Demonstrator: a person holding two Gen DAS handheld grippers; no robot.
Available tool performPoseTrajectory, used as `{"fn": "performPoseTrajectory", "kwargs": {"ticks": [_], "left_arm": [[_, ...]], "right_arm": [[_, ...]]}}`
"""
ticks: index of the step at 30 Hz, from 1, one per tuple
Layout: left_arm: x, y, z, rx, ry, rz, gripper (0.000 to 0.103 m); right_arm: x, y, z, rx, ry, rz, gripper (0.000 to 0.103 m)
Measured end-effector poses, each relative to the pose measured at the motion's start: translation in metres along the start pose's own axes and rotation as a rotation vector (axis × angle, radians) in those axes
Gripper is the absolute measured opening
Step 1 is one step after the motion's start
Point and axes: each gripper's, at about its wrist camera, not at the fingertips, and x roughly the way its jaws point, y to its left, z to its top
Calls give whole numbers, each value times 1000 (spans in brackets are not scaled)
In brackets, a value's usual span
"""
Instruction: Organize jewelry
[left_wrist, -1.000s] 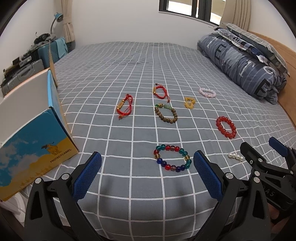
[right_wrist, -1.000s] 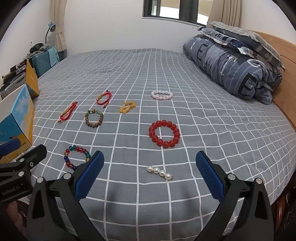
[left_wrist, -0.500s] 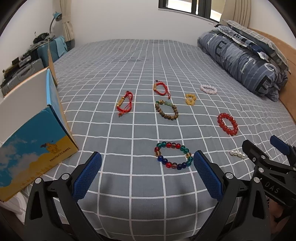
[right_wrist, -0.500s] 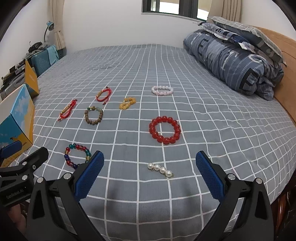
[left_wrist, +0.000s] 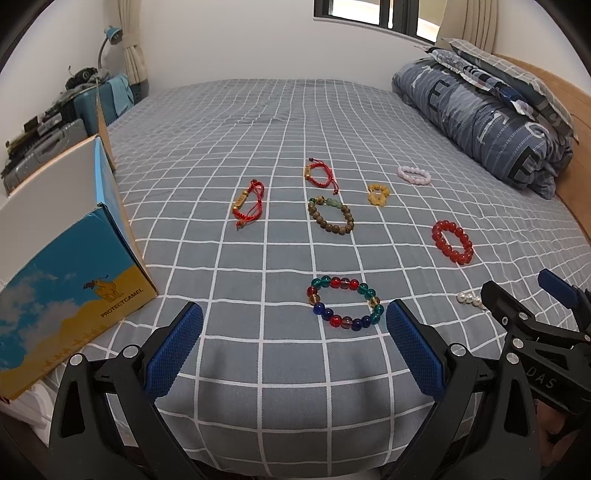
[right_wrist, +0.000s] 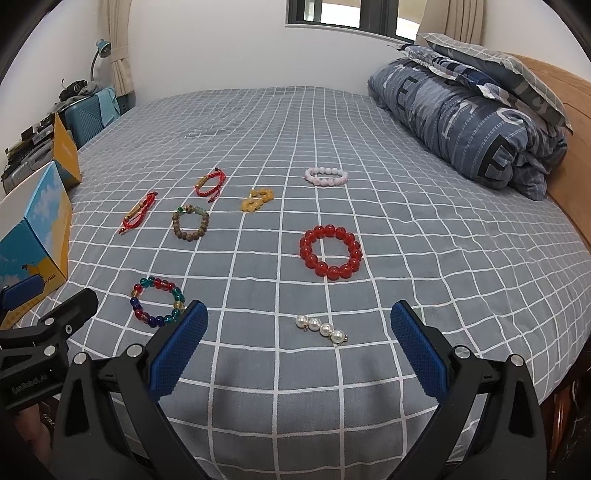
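Note:
Several bracelets lie on a grey checked bedspread (left_wrist: 258, 122). A multicolour bead bracelet (left_wrist: 344, 302) lies just ahead of my open, empty left gripper (left_wrist: 293, 349); it also shows in the right wrist view (right_wrist: 157, 302). A short pearl strand (right_wrist: 321, 328) lies just ahead of my open, empty right gripper (right_wrist: 299, 349). Beyond lie a red bead bracelet (right_wrist: 330, 256), a brown wooden one (left_wrist: 331, 216), two red cord ones (left_wrist: 250, 202) (left_wrist: 319, 174), a yellow one (left_wrist: 378, 194) and a pale pink one (left_wrist: 413, 174).
An open blue and yellow cardboard box (left_wrist: 62, 258) stands on the bed's left edge. A folded blue quilt with pillows (left_wrist: 487, 118) lies against the wooden headboard at right. Suitcases and clutter (left_wrist: 48, 129) stand off the bed at far left.
Both grippers have drifted slightly lower and nearer the bed's front edge, both views tilting a little. The jewelry has not moved.

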Motion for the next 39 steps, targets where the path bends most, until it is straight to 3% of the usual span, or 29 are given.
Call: {"fn": "performPoseTrajectory", "kwargs": {"ticks": [11, 24, 34, 39], "left_arm": [[2, 4, 8, -16, 1, 12, 98], [13, -7, 87, -6, 3, -15, 98], [51, -8, 151, 20, -4, 45, 98], [97, 2, 165, 15, 62, 53, 98]], "right_arm": [[-2, -4, 6, 3, -18, -12, 96], [3, -17, 63, -12, -48, -66, 96], [49, -2, 111, -79, -57, -111, 96], [89, -5, 113, -80, 18, -80, 96]]}}
